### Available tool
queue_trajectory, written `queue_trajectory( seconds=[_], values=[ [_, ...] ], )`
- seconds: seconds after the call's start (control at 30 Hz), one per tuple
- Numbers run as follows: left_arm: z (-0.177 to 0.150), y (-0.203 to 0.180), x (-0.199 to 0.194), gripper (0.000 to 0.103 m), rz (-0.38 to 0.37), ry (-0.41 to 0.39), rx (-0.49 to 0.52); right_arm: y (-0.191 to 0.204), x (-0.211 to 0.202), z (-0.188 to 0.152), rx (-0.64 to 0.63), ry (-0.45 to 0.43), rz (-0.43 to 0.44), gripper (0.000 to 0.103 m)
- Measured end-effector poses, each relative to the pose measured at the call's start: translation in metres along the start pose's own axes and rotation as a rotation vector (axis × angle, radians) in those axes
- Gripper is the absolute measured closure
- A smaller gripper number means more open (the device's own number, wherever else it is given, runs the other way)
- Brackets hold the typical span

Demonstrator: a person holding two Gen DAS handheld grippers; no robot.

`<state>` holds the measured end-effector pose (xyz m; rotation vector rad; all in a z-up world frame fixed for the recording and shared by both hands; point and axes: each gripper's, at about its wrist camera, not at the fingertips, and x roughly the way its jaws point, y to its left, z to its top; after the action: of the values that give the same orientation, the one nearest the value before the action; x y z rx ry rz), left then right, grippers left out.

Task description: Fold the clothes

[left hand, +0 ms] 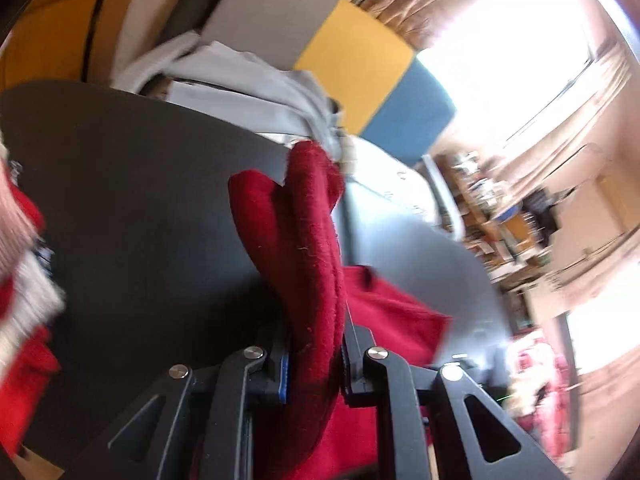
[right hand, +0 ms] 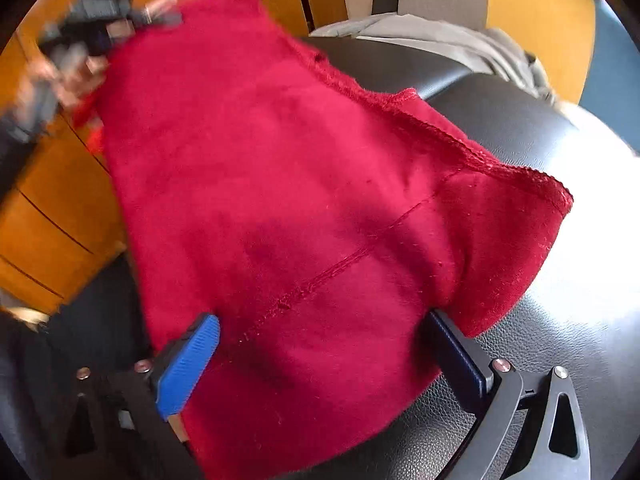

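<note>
My left claw (left hand: pixel 316 364) is clamped on a thick fold of the red garment (left hand: pixel 304 248), which rises at the centre of the left view as a fuzzy, fleecy roll. In the right view the same garment (right hand: pixel 304 208) drapes from the upper left down to the bottom centre, with a stitched seam across it and a frayed hem along its upper right edge. My right claw (right hand: pixel 320 364) stands wide open, its blue ribbed pads either side of the cloth, not pinching it. Beneath lies the black bench (right hand: pixel 560 360), grained like leather, bare at lower right. Grey clothes (left hand: pixel 248 88) are heaped at its far edge.
</note>
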<state>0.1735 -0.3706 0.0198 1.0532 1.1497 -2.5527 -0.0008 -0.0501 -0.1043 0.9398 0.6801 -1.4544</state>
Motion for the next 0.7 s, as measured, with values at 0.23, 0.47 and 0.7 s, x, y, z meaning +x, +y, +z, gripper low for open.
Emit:
queue_trajectory(
  seconds=[0.23, 0.47, 0.7],
  values=[
    [-0.007, -0.060, 0.018, 0.088, -0.216, -0.006, -0.091, -0.005, -0.003, -0.006, 0.079, -0.039, 0.005, 0.000],
    [-0.023, -0.108, 0.082, 0.088, -0.234, 0.069, -0.130, -0.020, -0.011, -0.018, 0.171, -0.133, 0.086, 0.000],
    [-0.053, -0.144, 0.157, 0.088, -0.203, 0.165, -0.182, -0.022, -0.011, -0.027, 0.203, -0.219, 0.128, 0.000]
  ],
)
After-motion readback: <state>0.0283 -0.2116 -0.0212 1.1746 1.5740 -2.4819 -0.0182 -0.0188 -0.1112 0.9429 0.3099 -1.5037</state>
